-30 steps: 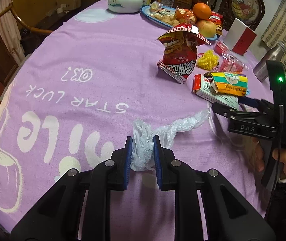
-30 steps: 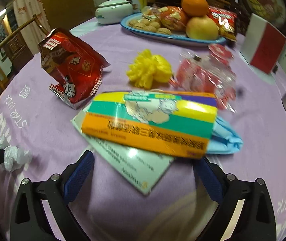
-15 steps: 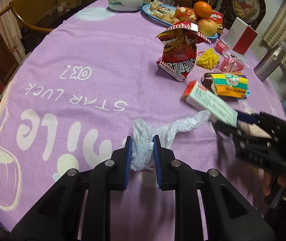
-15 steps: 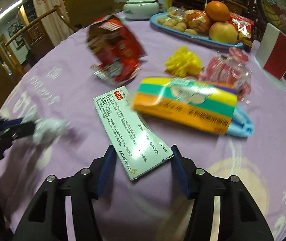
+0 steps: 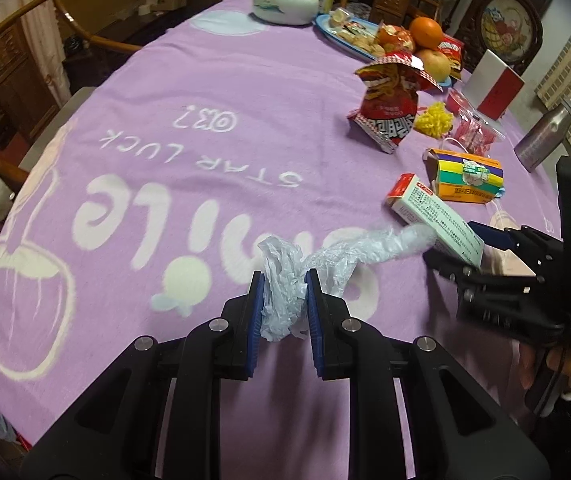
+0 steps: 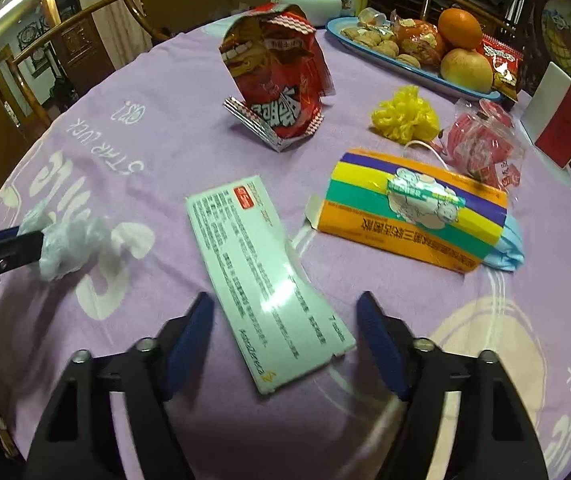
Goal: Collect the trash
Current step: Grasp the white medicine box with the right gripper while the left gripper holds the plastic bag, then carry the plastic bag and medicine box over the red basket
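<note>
Left gripper (image 5: 284, 307) pinches the crumpled clear plastic bag (image 5: 285, 280); right gripper (image 6: 285, 328), fingers spread, straddles the pale-green flat medicine carton (image 6: 261, 272) on the purple tabletop (image 6: 165, 148).

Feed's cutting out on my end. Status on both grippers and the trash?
Left gripper shut on crumpled plastic bag. Right gripper open, straddling white medicine box, no grip. Colourful box and red snack bag beyond, clear of both.

Right tool (image 6: 285, 332) spread wide — pale medicine box (image 6: 263, 276) between its fingers.
</note>
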Action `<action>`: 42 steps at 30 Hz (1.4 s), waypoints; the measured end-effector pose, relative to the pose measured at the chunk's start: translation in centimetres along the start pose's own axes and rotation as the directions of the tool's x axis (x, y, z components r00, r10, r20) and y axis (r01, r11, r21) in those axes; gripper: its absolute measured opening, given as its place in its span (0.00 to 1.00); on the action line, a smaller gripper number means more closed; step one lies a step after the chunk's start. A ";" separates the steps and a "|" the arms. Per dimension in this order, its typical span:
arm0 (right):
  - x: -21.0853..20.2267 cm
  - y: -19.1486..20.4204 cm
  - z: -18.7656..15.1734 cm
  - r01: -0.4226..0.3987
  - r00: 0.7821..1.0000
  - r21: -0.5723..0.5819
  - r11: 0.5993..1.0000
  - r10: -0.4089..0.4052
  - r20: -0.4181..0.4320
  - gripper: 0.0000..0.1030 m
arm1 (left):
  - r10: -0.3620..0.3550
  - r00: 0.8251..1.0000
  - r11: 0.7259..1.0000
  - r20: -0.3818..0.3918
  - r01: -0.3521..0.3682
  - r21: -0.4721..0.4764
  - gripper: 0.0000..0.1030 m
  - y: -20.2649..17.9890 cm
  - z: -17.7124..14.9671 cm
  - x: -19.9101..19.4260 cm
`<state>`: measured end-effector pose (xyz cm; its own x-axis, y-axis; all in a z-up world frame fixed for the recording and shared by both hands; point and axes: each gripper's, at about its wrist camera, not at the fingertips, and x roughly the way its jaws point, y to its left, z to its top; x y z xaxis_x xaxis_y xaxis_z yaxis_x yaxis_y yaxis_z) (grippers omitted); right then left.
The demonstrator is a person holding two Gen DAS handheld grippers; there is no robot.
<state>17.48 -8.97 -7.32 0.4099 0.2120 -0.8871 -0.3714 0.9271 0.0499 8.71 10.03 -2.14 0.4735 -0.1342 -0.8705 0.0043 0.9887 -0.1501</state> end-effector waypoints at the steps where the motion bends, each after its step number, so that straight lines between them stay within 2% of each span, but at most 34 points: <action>1: -0.1 0.0 0.0 0.001 1.000 0.001 1.000 -0.001 0.001 0.59 | 0.002 1.000 1.000 0.004 -0.002 -0.009 0.21 0.3 -0.2 -0.4; 7: -2.0 0.7 -0.8 -0.055 0.998 0.021 0.998 0.054 0.041 0.58 | -0.009 0.999 1.000 0.035 0.009 -0.016 0.21 0.7 -1.5 -2.6; 15: -6.3 4.1 -3.3 -0.136 0.985 -0.025 0.990 0.138 0.101 0.58 | 0.032 0.995 0.999 0.097 -0.029 -0.025 0.21 1.7 -4.5 -6.0; 19: -7.8 6.7 -4.7 -0.189 0.974 -0.065 0.980 0.195 0.115 0.58 | 0.082 0.987 0.996 0.136 -0.075 -0.054 0.21 3.1 -6.8 -8.5; 24: -9.2 11.0 -5.9 -0.272 0.951 -0.129 0.954 0.287 0.116 0.58 | 0.189 0.965 0.976 0.183 -0.164 -0.142 0.21 6.6 -10.3 -11.9; 30: -10.0 18.6 -6.2 -0.362 0.918 -0.245 0.899 0.389 0.070 0.58 | 0.278 0.941 0.936 0.194 -0.221 -0.273 0.21 12.3 -15.2 -15.6; 37: -10.4 29.3 -7.3 -0.465 0.868 -0.403 0.788 0.495 -0.035 0.58 | 0.360 0.919 0.858 0.160 -0.258 -0.444 0.21 19.5 -19.8 -18.1; 42: -9.5 35.1 -8.4 -0.516 0.844 -0.457 0.724 0.520 -0.129 0.58 | 0.403 0.907 0.808 0.123 -0.289 -0.514 0.21 23.3 -22.1 -18.2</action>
<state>-6.42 18.97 -1.04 0.0452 0.6212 -0.7823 -0.8616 0.4206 0.2842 -19.31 34.02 -0.16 0.5393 0.2850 -0.7924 -0.5860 0.8028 -0.1100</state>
